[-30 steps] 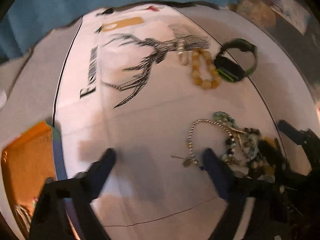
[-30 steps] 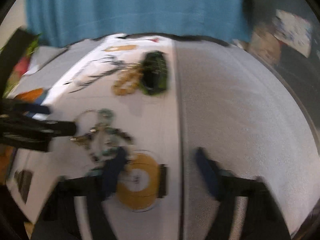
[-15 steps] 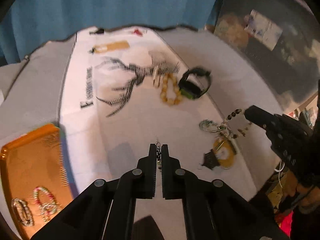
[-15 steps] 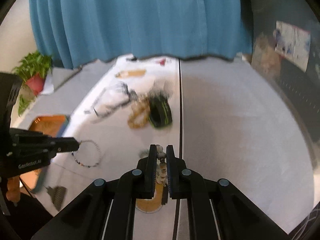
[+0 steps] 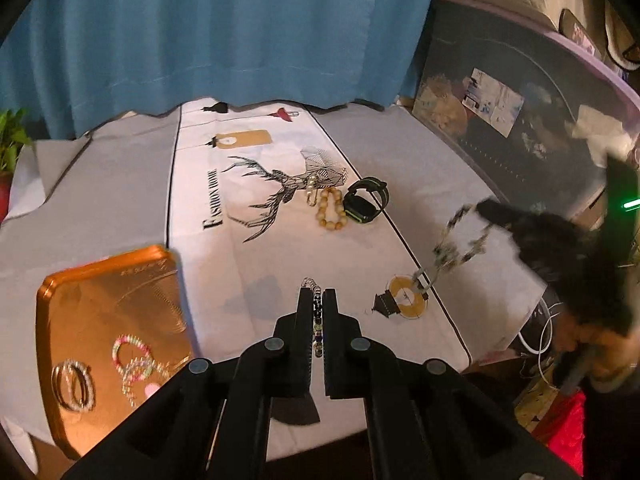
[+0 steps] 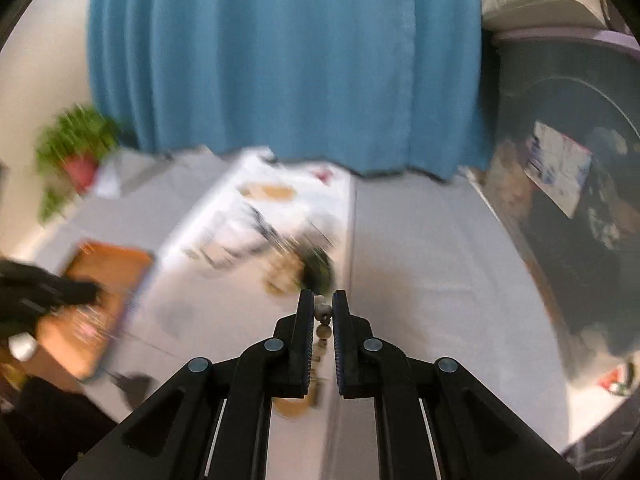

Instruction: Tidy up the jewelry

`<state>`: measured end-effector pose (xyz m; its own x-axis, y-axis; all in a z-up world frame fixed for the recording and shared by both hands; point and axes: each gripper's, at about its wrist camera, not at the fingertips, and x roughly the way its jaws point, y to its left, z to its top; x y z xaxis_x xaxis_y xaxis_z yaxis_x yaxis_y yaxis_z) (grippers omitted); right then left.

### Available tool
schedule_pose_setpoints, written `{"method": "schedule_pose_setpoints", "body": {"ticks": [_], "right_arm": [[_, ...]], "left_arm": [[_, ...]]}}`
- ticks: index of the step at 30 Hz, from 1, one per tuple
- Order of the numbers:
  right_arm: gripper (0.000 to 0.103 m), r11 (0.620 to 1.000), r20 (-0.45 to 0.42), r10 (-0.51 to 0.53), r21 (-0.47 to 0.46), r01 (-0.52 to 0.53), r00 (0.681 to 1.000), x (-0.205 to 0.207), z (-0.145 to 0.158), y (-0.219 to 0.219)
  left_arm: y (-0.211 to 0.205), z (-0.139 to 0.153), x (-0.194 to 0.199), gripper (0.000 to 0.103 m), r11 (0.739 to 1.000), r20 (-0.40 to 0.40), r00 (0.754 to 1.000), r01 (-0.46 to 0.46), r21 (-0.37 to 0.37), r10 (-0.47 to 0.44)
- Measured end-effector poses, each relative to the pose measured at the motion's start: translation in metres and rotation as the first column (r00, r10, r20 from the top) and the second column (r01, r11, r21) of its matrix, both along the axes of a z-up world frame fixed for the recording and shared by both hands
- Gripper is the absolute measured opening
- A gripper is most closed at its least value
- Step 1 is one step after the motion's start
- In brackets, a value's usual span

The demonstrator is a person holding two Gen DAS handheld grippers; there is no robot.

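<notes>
My left gripper (image 5: 317, 294) is shut on a thin beaded chain bracelet (image 5: 317, 312) and holds it above the white printed cloth (image 5: 240, 264). My right gripper (image 6: 322, 296) is shut on a beaded bracelet (image 6: 322, 312) of pale round beads; in the left wrist view it (image 5: 486, 209) is blurred at the right with the beaded strand (image 5: 456, 246) hanging from it. An orange tray (image 5: 108, 336) at the left holds several bracelets and two rings (image 5: 74, 384). A wooden bead bracelet (image 5: 330, 210), a pearl piece (image 5: 311, 191) and a black-green watch (image 5: 366, 200) lie further back.
A round gold disc with a black tassel (image 5: 404, 300) lies on the cloth near its right edge. A blue curtain (image 5: 220, 32) hangs behind the table. A potted plant (image 6: 80, 152) stands at the far left. A dark cabinet (image 5: 520, 128) is at the right.
Both grippers closed on bracelets from the tangled pile and lifted them off the cloth. The pile is gone from the table; both cameras have risen and pulled back.
</notes>
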<state>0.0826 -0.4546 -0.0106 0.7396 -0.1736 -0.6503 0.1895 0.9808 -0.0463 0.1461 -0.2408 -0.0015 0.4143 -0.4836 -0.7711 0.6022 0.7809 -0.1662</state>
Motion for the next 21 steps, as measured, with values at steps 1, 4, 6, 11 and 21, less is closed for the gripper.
{"method": "schedule_pose_setpoints", "body": {"ticks": [1,4,6,11,21], "right_arm": [[0.010,1.000,-0.031,-0.006,0.004,0.006,0.999,0.002,-0.011,-0.004],[0.010,0.998,-0.179,-0.041,0.039,0.048,0.983,0.012,-0.063,-0.023],[0.010,0.995,-0.242,-0.065,0.055,0.081,0.968,0.012,-0.089,-0.034],[0.010,0.983,-0.276,-0.148,0.065,0.172,0.950,0.001,-0.115,-0.063],[0.038,0.957,-0.245,-0.229,0.122,0.264,0.942,-0.017,-0.110,-0.096]], "left_arm": [[0.003,0.000,-0.003,0.002,1.000,-0.001,1.000,-0.003,-0.003,0.003],[0.009,-0.001,-0.011,0.002,1.000,-0.004,1.000,-0.007,-0.004,0.007],[0.011,-0.004,-0.014,0.002,1.000,-0.012,1.000,-0.008,-0.002,0.008],[0.009,-0.012,-0.014,0.002,1.000,-0.031,1.000,-0.005,0.009,0.005],[-0.012,-0.038,-0.001,0.002,0.999,-0.067,0.998,0.010,0.033,-0.007]]}}
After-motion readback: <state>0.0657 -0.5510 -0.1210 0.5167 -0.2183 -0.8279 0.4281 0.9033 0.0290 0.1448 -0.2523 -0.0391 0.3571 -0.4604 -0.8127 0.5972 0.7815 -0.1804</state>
